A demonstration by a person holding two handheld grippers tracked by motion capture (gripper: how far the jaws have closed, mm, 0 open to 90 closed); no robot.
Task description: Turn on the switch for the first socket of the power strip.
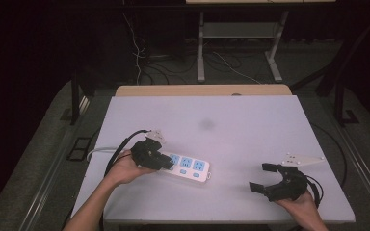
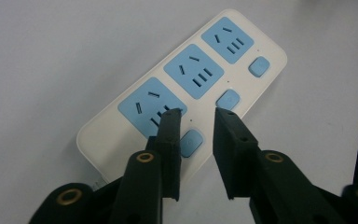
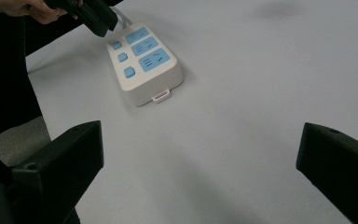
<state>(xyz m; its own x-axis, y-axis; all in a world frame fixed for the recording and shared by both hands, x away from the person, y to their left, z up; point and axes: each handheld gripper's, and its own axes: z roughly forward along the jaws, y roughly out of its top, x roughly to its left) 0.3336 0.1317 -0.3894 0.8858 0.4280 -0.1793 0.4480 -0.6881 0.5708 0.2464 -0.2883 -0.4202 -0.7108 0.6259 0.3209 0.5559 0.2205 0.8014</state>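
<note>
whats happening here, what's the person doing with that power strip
A person holds a gripper in each hand at a white table. The left gripper hangs over the near end of the white power strip, its jaws narrowed to a small gap above the blue switch buttons; nothing is gripped between them, and whether a tip touches the strip I can't tell. The right gripper rests apart at the table's right side, jaws wide open and empty.
</note>
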